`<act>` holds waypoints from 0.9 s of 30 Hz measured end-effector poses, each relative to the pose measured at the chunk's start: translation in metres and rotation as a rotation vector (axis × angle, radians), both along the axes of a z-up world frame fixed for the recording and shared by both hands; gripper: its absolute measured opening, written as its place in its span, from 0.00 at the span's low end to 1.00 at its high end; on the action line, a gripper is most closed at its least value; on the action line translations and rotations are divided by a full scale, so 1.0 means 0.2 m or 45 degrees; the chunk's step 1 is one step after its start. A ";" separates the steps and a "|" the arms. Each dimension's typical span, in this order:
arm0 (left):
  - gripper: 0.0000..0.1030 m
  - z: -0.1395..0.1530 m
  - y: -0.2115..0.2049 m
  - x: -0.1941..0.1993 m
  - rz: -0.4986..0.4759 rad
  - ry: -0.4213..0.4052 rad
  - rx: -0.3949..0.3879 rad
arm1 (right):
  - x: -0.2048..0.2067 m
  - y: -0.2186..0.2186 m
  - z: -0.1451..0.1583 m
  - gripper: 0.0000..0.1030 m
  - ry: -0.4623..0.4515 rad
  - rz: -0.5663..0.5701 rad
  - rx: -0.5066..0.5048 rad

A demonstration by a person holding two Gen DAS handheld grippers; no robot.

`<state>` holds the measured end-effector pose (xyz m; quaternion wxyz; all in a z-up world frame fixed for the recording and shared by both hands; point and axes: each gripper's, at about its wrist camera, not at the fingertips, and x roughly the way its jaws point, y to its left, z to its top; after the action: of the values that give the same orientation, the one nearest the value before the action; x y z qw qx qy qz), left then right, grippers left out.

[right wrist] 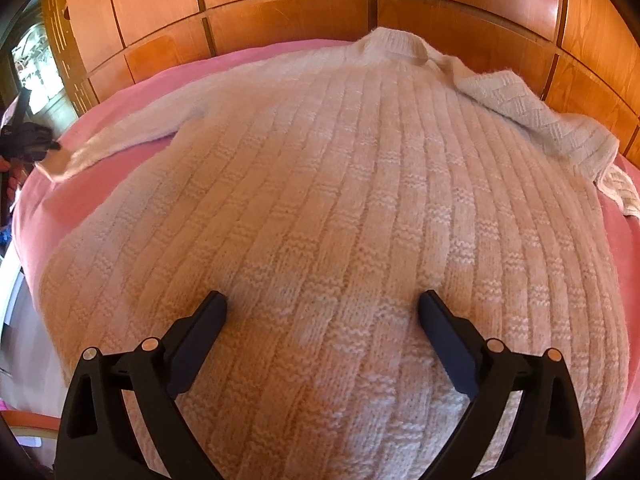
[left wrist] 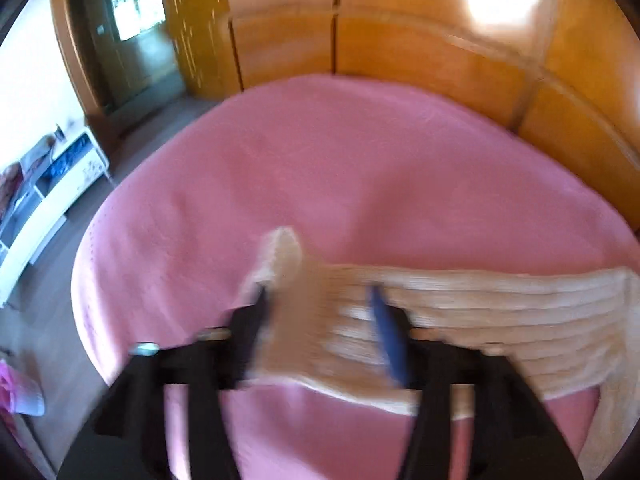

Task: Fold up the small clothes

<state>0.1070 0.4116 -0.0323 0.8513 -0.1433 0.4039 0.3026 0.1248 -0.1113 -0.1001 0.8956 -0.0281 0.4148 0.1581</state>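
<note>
- Cream knit sweater (right wrist: 340,200) spread flat on pink bedcover (right wrist: 132,84)
- Right gripper (right wrist: 322,306) wide apart over its hem
- Left gripper (left wrist: 320,300) parted around sleeve cuff (left wrist: 280,256), blurred

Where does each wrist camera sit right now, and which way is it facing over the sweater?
Left wrist: rides the left gripper, angled down at the sweater's cuff on the pink bedspread; wooden panelling behind; its two fingers show, the cuff between them. Blurred.
Right wrist: rides the right gripper, angled down over the cream knit sweater toward its collar; its fingers show spread wide, nothing gripped.
Shared: the sweater, bedspread and panelling; the right view also catches the left gripper at the cuff on its left edge.
</note>
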 end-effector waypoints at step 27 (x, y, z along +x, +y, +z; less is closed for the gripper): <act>0.74 -0.32 -1.99 0.15 -1.168 0.003 -0.093 | 0.39 -2.16 0.05 0.44 0.015 -1.157 0.805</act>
<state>0.1371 0.0140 -0.0969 0.8912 0.0206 0.4369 -0.1199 0.2036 -0.5442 -0.0902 0.8363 0.4248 0.3224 -0.1273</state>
